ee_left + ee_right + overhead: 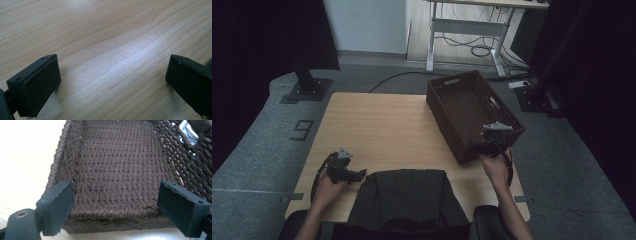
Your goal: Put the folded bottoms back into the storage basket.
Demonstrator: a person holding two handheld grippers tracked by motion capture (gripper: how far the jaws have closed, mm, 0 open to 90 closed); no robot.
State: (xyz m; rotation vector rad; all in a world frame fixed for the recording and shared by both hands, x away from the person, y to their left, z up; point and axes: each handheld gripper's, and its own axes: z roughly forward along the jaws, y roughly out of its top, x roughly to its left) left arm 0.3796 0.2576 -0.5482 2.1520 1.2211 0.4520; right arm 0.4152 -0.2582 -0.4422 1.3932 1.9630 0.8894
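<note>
Filling the middle of the high view, a pale wooden table (382, 130) with clear grain stands on grey carpet (257, 145) — dark curtains close in at both sides, and a white desk frame (462, 30) with loose cables sits at the top. A taped mark shaped like a 9 (301, 129) lies on the carpet at left. The brown woven basket (472, 112) sits at the table's upper right, tilted to its edges. The right gripper (116, 206) hangs at the basket's near rim, jaws apart, nothing between them. The left gripper (112, 82), at lower left, is spread wide over bare wood — beside a dark cloth (407, 195) at the bottom edge.
</note>
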